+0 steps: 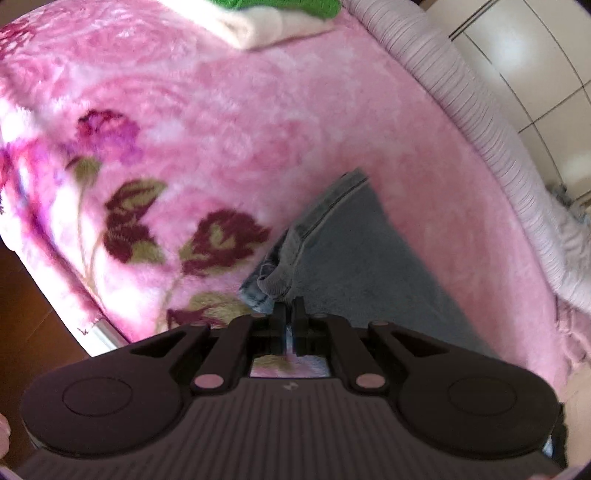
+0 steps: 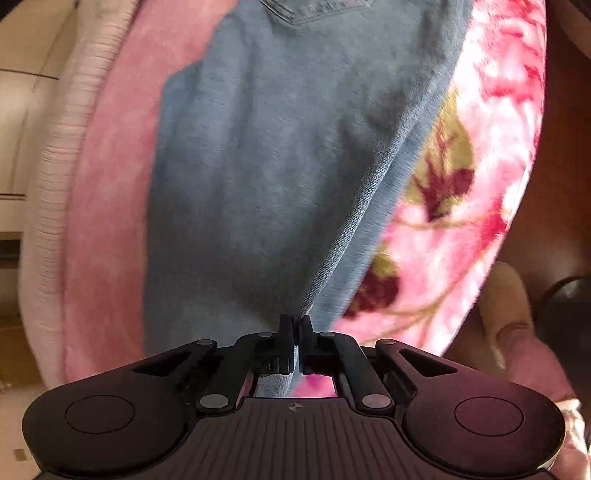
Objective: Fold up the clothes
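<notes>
A pair of blue-grey jeans (image 2: pixel 266 166) lies on a pink flowered blanket (image 1: pixel 221 110). In the left wrist view the jeans (image 1: pixel 351 251) stretch away from my left gripper (image 1: pixel 291 306), which is shut on a bunched edge of the denim. In the right wrist view my right gripper (image 2: pixel 295 325) is shut on a seam edge of the jeans, and the cloth runs up and away from it, lifted slightly. A pocket seam shows at the top of that view.
Folded cream and green clothes (image 1: pixel 277 18) lie at the far end of the blanket. A ribbed pale pink cover (image 1: pixel 491 147) edges the bed. Tiled floor (image 1: pixel 535 74) lies beyond. Brown wood floor (image 2: pixel 561 184) lies beside the bed, with a slipper (image 2: pixel 509 317).
</notes>
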Demonstrator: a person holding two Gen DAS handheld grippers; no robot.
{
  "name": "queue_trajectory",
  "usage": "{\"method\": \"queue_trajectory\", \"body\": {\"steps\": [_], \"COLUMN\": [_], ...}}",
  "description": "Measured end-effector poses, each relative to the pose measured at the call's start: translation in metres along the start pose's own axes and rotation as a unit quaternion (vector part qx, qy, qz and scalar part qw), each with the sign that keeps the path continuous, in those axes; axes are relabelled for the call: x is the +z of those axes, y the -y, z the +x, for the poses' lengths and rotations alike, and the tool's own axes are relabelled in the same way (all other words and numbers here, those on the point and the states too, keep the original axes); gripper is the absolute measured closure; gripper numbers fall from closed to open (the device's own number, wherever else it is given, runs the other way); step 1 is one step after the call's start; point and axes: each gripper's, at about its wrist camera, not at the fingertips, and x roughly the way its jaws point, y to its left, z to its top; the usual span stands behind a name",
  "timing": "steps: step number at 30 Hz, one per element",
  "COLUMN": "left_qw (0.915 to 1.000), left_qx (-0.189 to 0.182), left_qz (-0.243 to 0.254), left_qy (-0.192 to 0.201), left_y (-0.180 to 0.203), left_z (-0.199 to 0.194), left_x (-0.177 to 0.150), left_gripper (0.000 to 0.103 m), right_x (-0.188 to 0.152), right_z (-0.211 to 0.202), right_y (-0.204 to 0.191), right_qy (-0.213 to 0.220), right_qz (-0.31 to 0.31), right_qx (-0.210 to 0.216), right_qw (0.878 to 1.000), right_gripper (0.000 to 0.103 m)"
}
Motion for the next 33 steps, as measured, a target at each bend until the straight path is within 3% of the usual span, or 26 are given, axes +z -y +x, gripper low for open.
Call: {"method": "queue_trajectory", "body": {"steps": [2, 8, 10, 12, 14, 16, 18, 22, 24, 26, 29, 33], "left_qw": [1.0, 0.9949, 0.9921, 0.9875, 0.9789, 0.97, 0.9627, 0.9616, 0.9591, 0.9506, 0.9317, 0.9098], "left_qx": [0.001, 0.04, 0.064, 0.094, 0.132, 0.146, 0.143, 0.06, 0.008, -0.035, -0.084, -0.13], "left_qz": [0.004, 0.092, 0.107, 0.125, 0.156, 0.194, 0.23, 0.265, 0.275, 0.295, 0.334, 0.371], "left_qy": [0.003, -0.004, -0.012, -0.011, -0.009, -0.006, -0.001, -0.041, -0.067, -0.091, -0.116, -0.133], "left_y": [0.002, 0.02, 0.032, 0.043, 0.057, 0.077, 0.099, 0.16, 0.193, 0.232, 0.293, 0.362], "left_z": [0.004, 0.006, 0.0, -0.008, -0.015, -0.017, -0.018, 0.005, 0.022, 0.041, 0.066, 0.089], "left_x": [0.001, -0.002, 0.002, 0.004, 0.003, -0.001, -0.006, -0.024, -0.037, -0.053, -0.078, -0.107], "left_gripper": [0.102, 0.096, 0.093, 0.091, 0.091, 0.091, 0.091, 0.091, 0.091, 0.091, 0.091, 0.088], "right_x": [-0.003, -0.011, -0.01, -0.007, -0.006, 0.003, 0.016, 0.061, 0.088, 0.114, 0.156, 0.218], "right_z": [0.003, 0.001, -0.001, -0.012, -0.023, -0.036, -0.045, -0.051, -0.054, -0.06, -0.078, -0.112], "right_y": [0.001, -0.005, -0.013, -0.028, -0.042, -0.047, -0.048, -0.036, -0.027, -0.021, -0.011, 0.005], "right_qy": [0.003, 0.002, -0.009, -0.008, 0.017, 0.056, 0.084, 0.102, 0.098, 0.101, 0.131, 0.178], "right_qz": [-0.003, -0.062, -0.083, -0.144, -0.209, -0.249, -0.265, -0.265, -0.253, -0.247, -0.252, -0.254], "right_qx": [0.0, -0.024, -0.045, -0.106, -0.166, -0.188, -0.187, -0.2, -0.199, -0.194, -0.197, -0.188], "right_qw": [1.0, 0.998, 0.996, 0.984, 0.964, 0.948, 0.942, 0.938, 0.942, 0.944, 0.938, 0.932], "right_gripper": [0.103, 0.099, 0.09, 0.084, 0.082, 0.082, 0.082, 0.081, 0.081, 0.081, 0.079, 0.053]}}
